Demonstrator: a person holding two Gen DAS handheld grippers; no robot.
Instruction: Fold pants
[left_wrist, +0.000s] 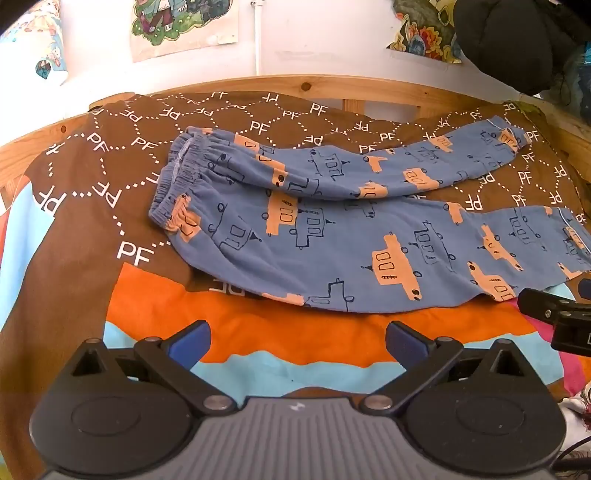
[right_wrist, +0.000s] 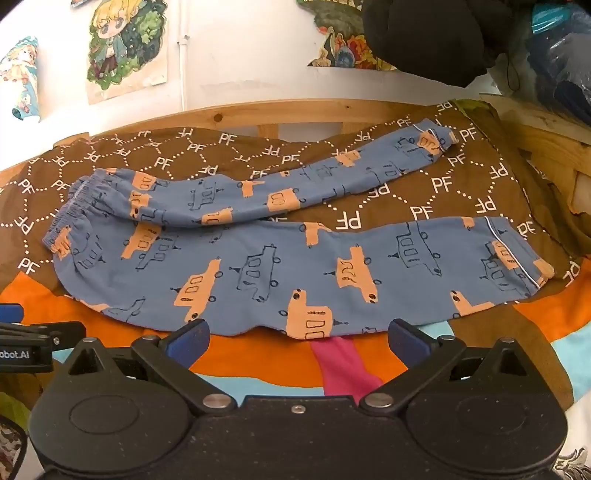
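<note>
Kids' pajama pants (left_wrist: 332, 236) in soft blue knit w/ orange and outlined vehicle prints, lying flat on the bed cover (left_wrist: 74, 236), which is brown fabric w/ white dotted hexagons and "PF" letters, turning into orange, light blue and pink wavy bands toward the near edge. Elastic waistband (left_wrist: 177, 184) is all gathered and ruffly, sits toward the left side of the bed; both legs run out to the right. Far leg (left_wrist: 406, 166) angles up toward the wooden bed frame (left_wrist: 295, 83) at the back, near leg (left_wrist: 406, 254) lies straighter, parallel to the near edge, so there's a brown wedge of cover showing btw them. Cuffs have thin white piping, pretty visible on the near cuff (right_wrist: 517, 258). Left gripper (left_wrist: 297, 339) has its blue-padded fingers spread wide, nothing btw them, hovering over the orange band just short of the near leg's hem line. Right gripper (right_wrist: 297, 338) same deal, claws spread apart, tips right at the near leg's lower edge, can't tell if touching. Each gripper pokes into the other's view at the side. Behind the frame: white wall w/ anime-style posters (right_wrist: 125, 48), a white pipe (left_wrist: 257, 37), and some black fabric lump (right_wrist: 424, 37) at the back right corner.
</note>
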